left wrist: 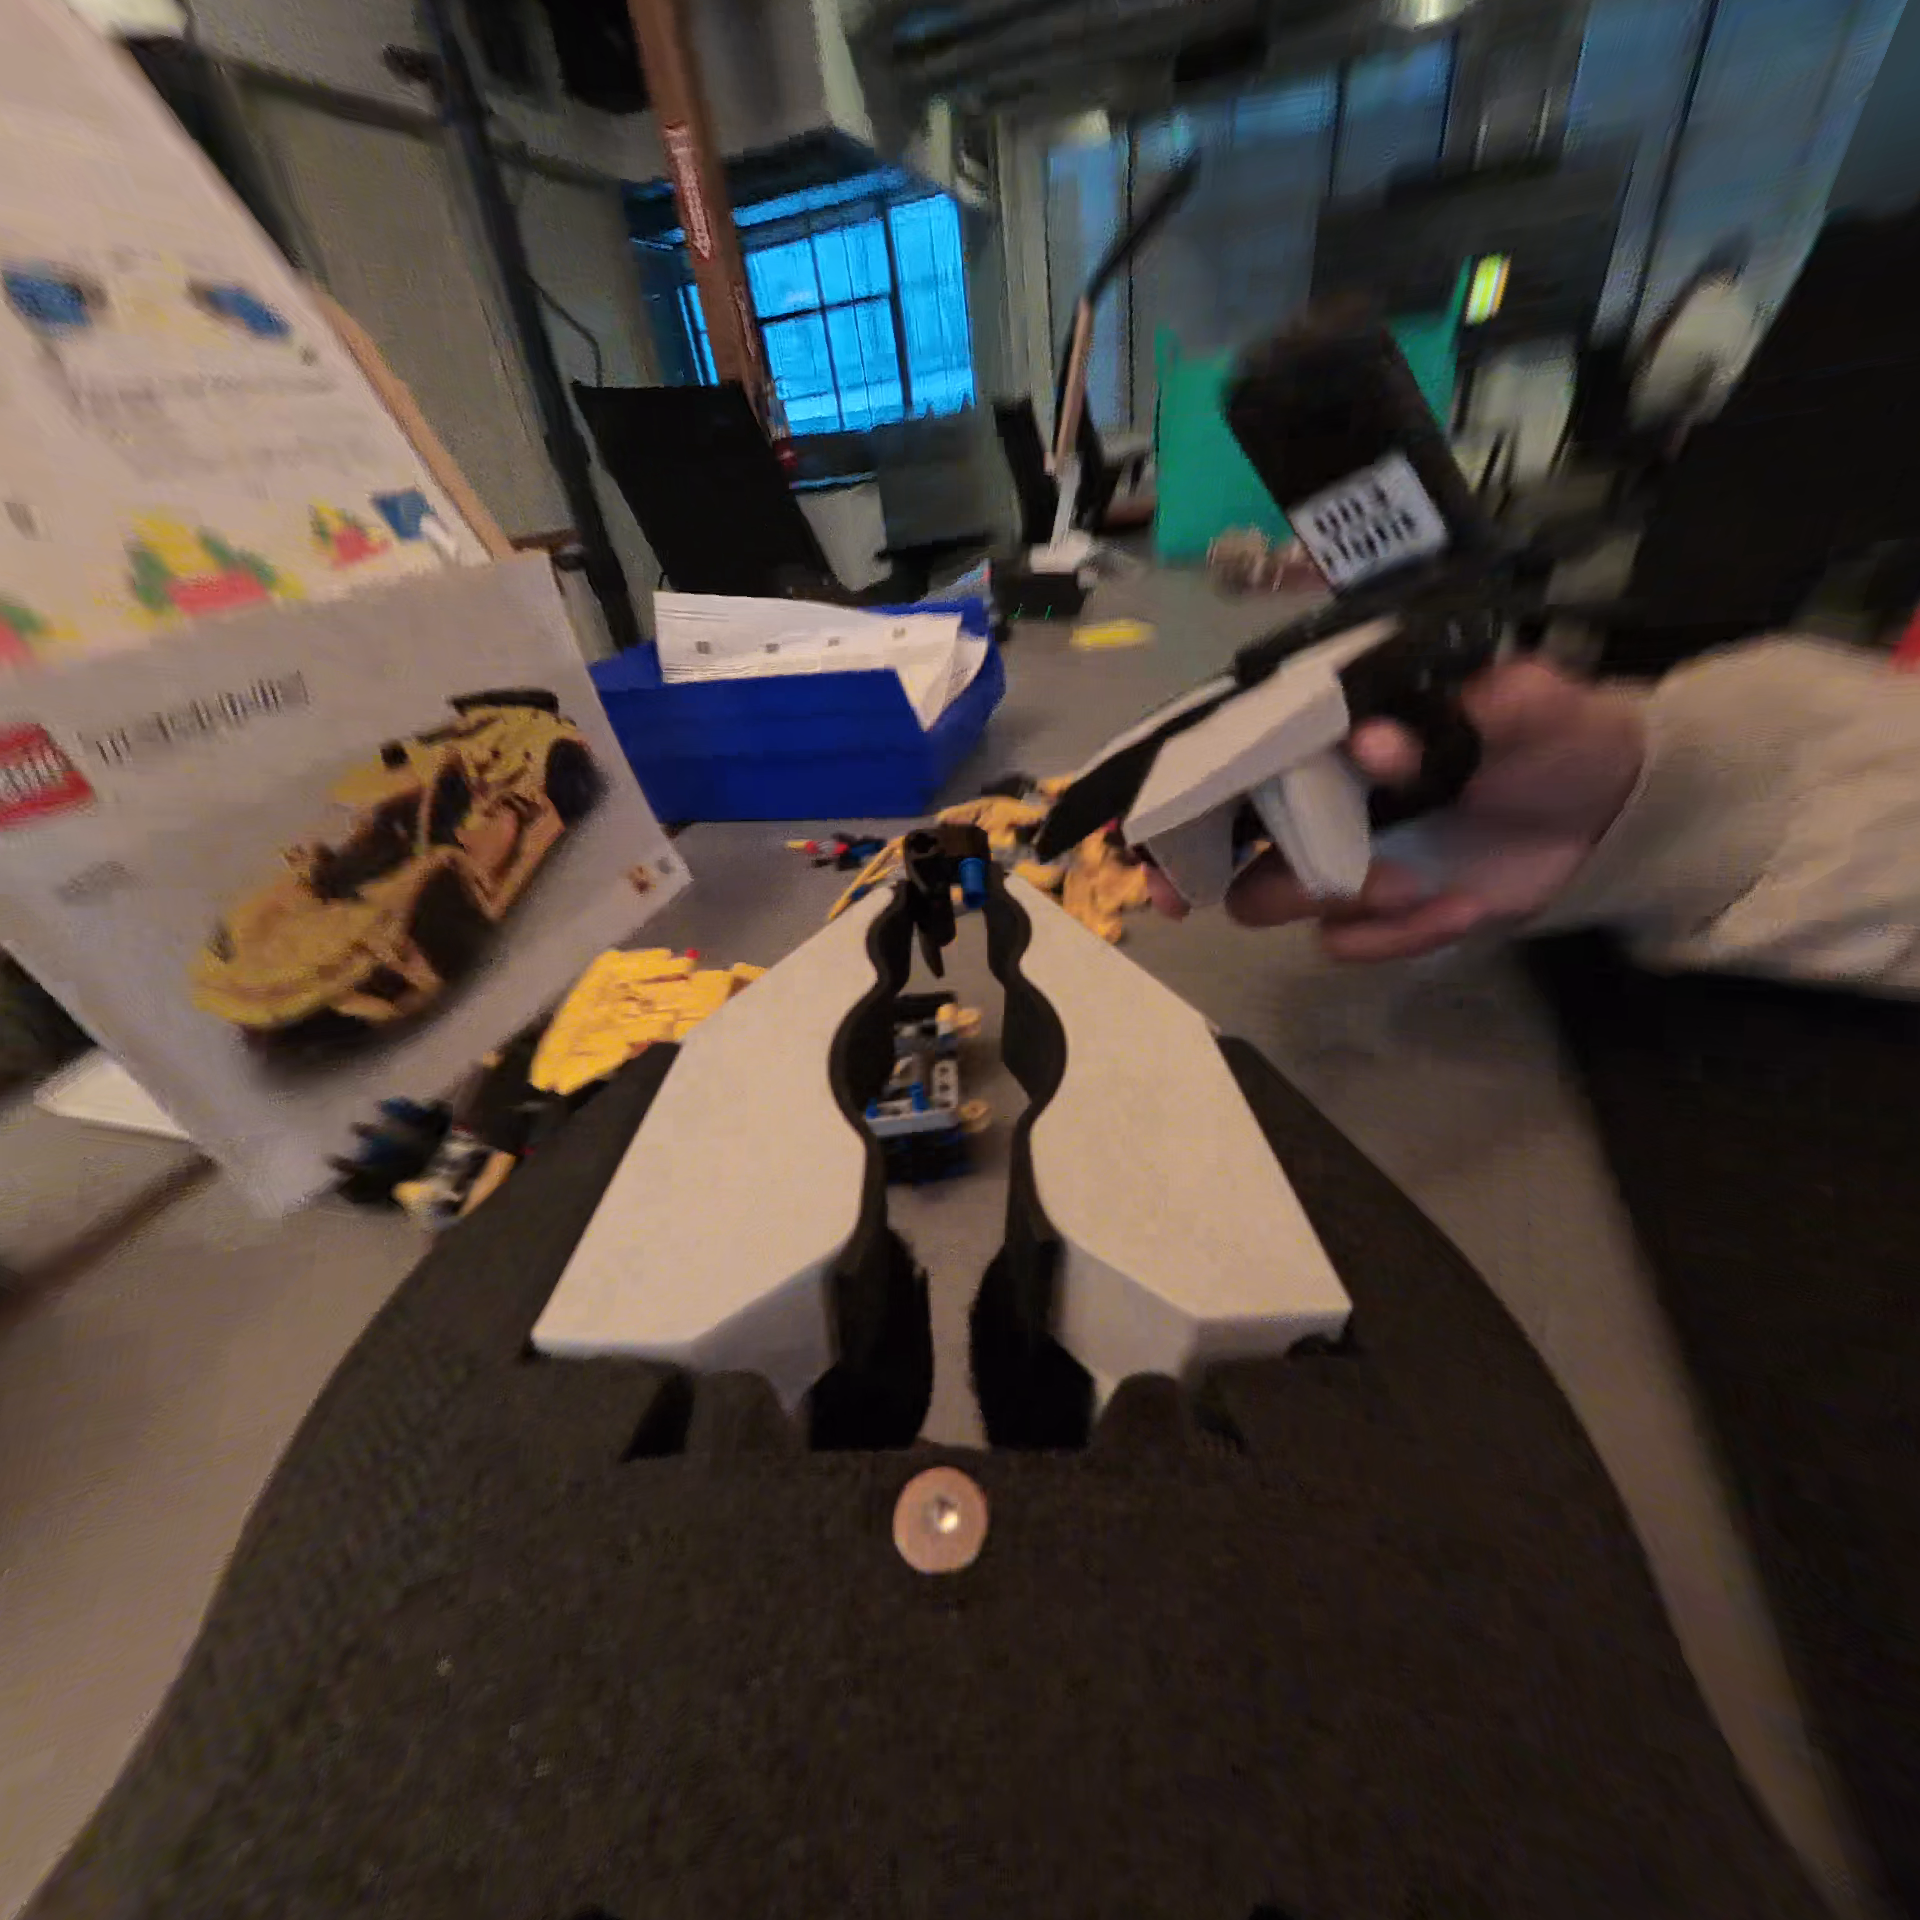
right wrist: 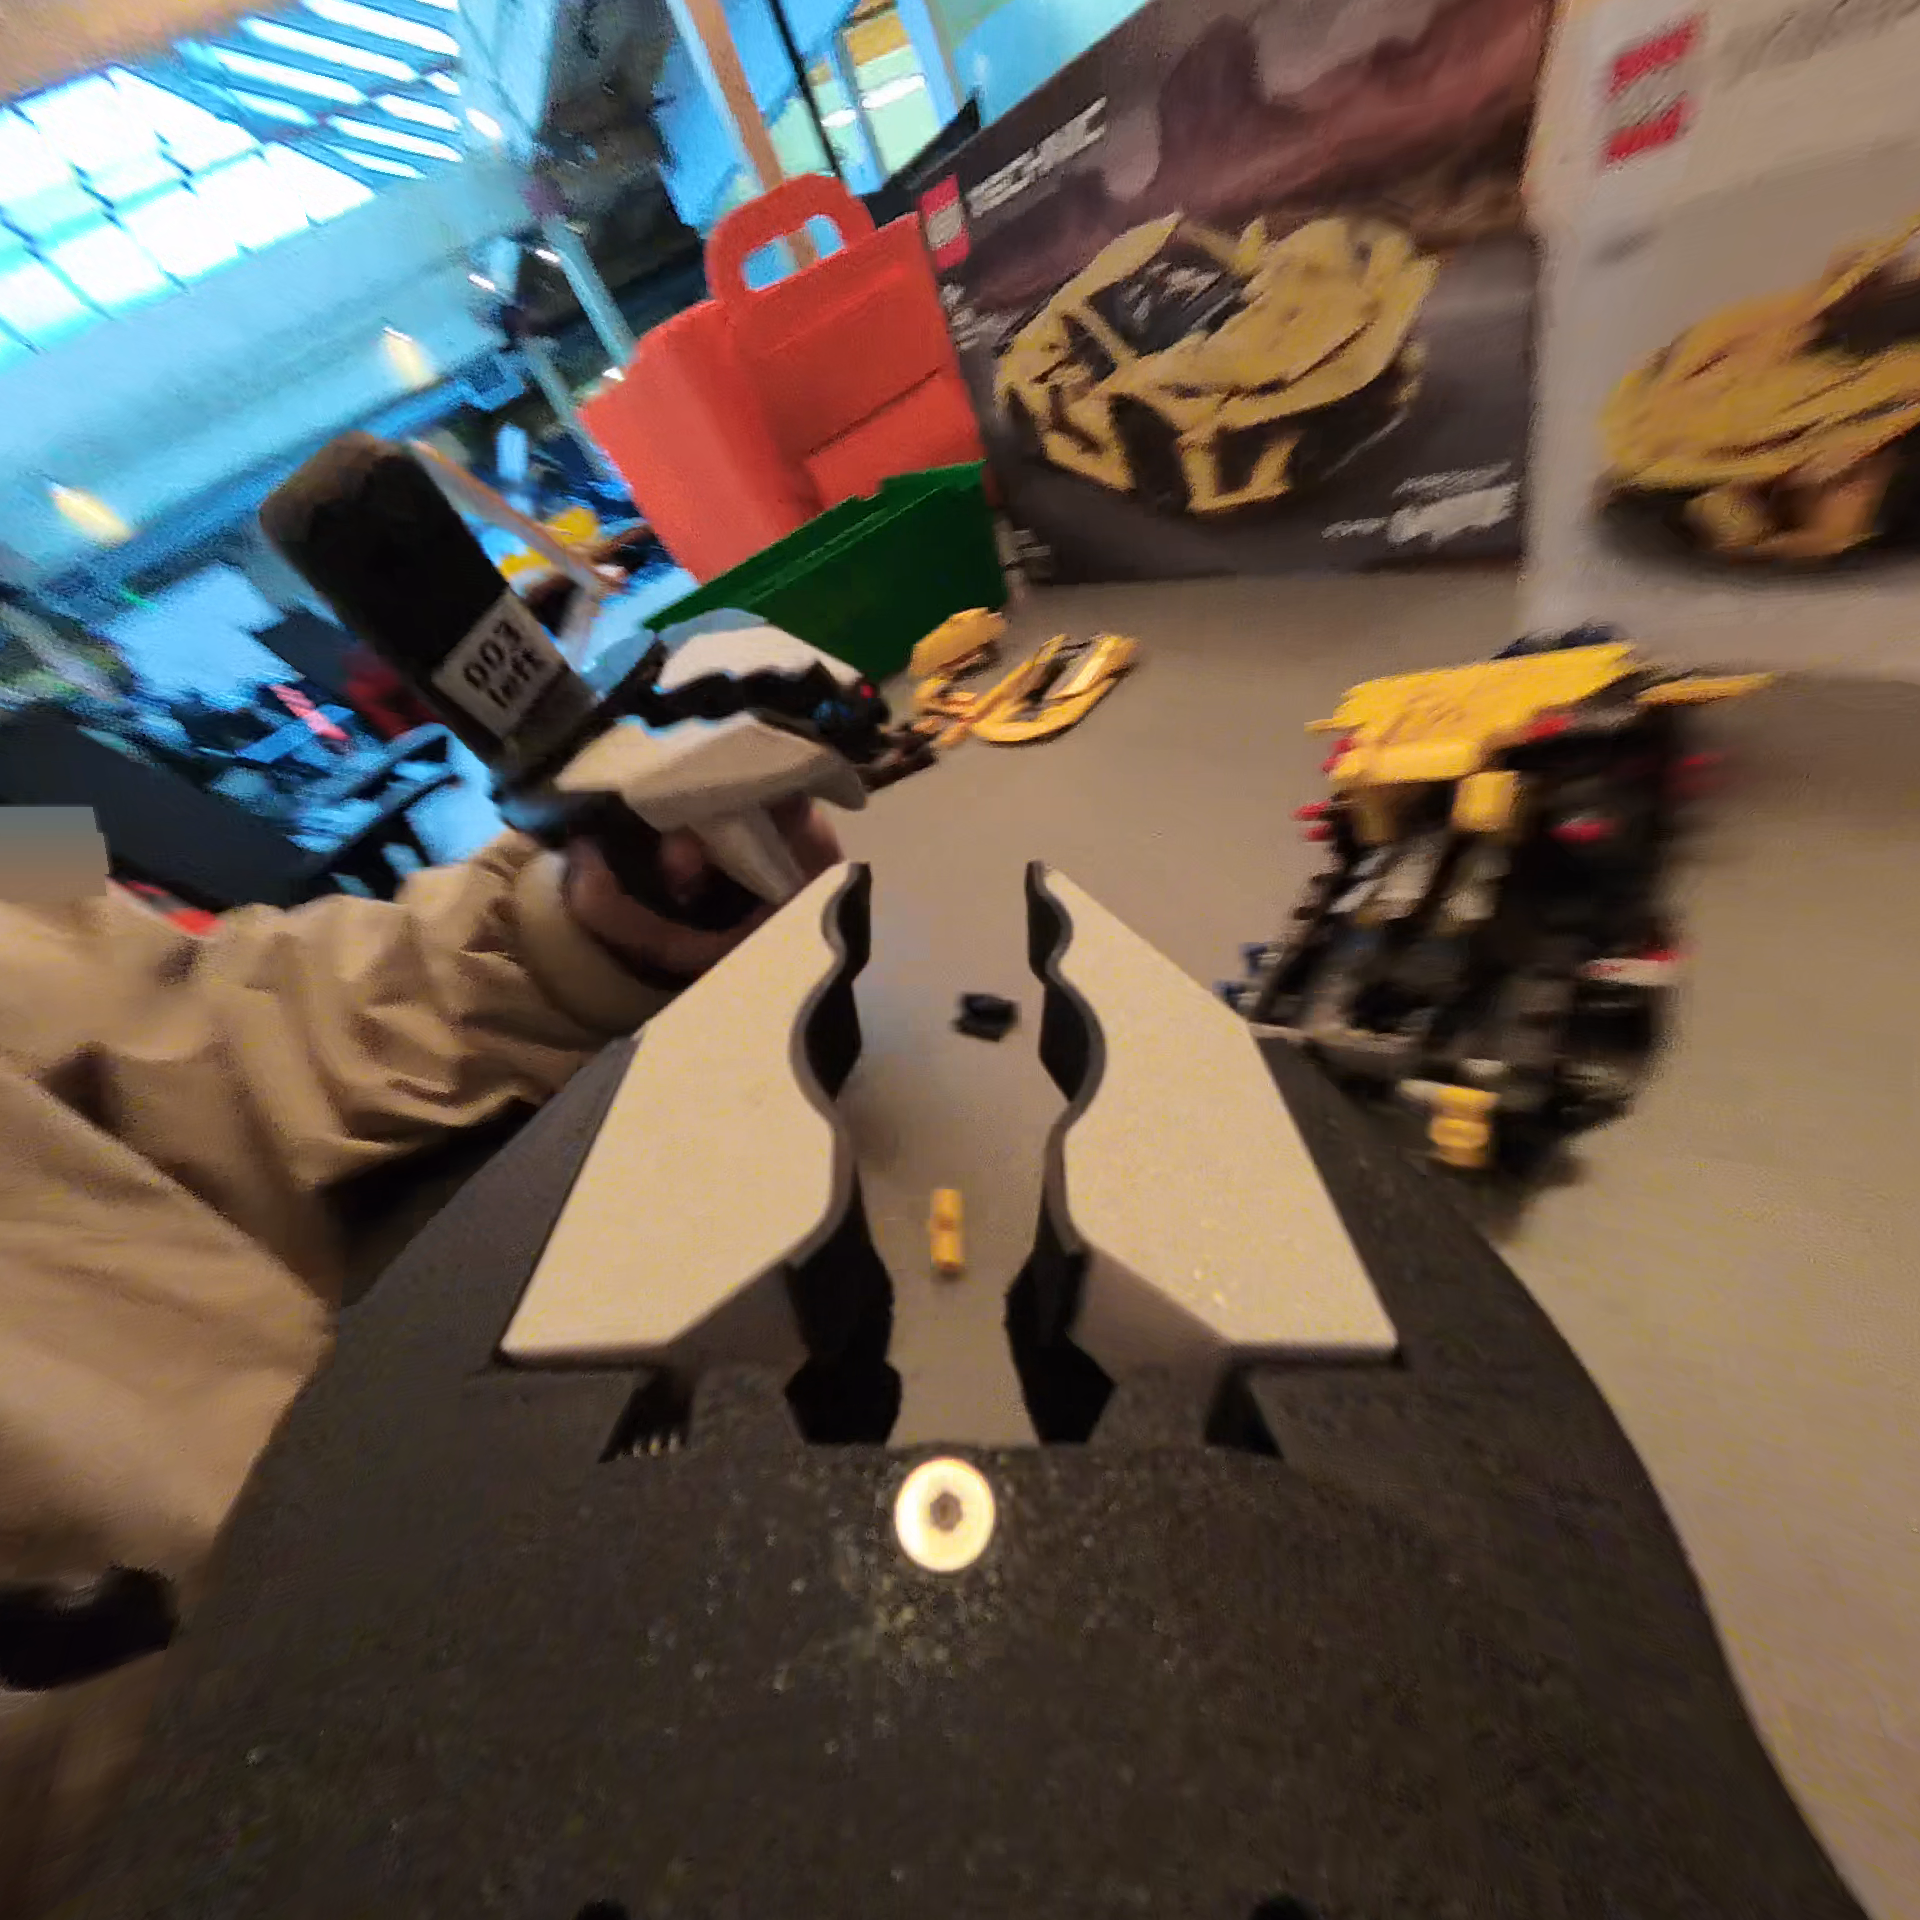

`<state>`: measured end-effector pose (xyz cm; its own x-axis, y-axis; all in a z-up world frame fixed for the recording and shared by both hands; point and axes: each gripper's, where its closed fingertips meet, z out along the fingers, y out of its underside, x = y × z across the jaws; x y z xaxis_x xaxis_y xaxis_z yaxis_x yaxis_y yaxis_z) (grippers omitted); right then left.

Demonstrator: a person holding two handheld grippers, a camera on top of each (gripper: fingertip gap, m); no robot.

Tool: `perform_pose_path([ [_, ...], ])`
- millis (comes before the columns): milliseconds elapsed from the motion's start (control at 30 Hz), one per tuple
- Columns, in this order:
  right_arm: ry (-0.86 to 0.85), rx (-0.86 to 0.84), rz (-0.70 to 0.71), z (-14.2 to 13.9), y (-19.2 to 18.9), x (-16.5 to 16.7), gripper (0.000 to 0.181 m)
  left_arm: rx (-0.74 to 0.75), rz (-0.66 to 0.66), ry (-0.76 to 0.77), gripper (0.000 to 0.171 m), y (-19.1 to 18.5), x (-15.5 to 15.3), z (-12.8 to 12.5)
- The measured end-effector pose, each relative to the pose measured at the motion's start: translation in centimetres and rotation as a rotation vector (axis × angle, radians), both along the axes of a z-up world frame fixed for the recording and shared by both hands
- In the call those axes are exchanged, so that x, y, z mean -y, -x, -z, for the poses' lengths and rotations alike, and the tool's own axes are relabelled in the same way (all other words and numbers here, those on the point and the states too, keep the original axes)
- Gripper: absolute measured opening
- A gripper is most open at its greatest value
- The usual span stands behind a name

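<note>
black brick piece (left wrist: 932,883) pinched in left tongs (left wrist: 940,878); right tongs (right wrist: 948,883) spread, empty.

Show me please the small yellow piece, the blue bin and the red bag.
small yellow piece (right wrist: 945,1244): right wrist view, its middle.
blue bin (left wrist: 790,743): left wrist view, front wall.
red bag (right wrist: 831,384): right wrist view, front face.

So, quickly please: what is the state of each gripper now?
Left gripper: shut on a small black piece with a blue pin.
Right gripper: open, holding nothing; a small yellow piece lies on the table between its fingers.
</note>
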<state>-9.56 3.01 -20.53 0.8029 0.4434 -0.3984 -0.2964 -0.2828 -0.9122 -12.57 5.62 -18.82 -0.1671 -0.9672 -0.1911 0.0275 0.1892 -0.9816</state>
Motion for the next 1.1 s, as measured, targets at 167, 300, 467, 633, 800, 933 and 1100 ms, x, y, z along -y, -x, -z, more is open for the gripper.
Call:
perform_pose_path([
  [167,0.028,-0.345,-0.197,-0.6,3.0,0.3,0.029,0.008,-0.047,-0.296,0.013,-0.3,1.6,0.9],
  [300,0.036,-0.393,-0.253,-0.6,3.2,0.8,0.019,0.004,-0.027,-0.422,0.014,-0.4,2.6,1.7],
  [467,0.077,-0.389,-0.263,0.3,3.0,0.7,0.016,0.003,-0.023,-0.466,0.014,-0.4,2.8,2.1],
  [633,0.102,-0.406,-0.292,0.6,3.6,0.7,0.014,-0.02,0.019,-0.465,0.013,-0.5,3.5,2.8],
  [800,0.122,-0.403,-0.285,1.0,3.3,0.6,0.006,-0.068,0.013,-0.366,0.014,-0.9,3.6,3.2],
  [933,0.07,-0.228,-0.253,1.3,3.1,0.8,0.006,-0.17,0.133,0.012,0.023,-0.8,4.1,3.0],
  [1100,0.116,-0.292,-0.277,1.6,2.9,1.0,0.006,-0.198,0.237,0.104,0.013,0.4,3.9,2.8],
])
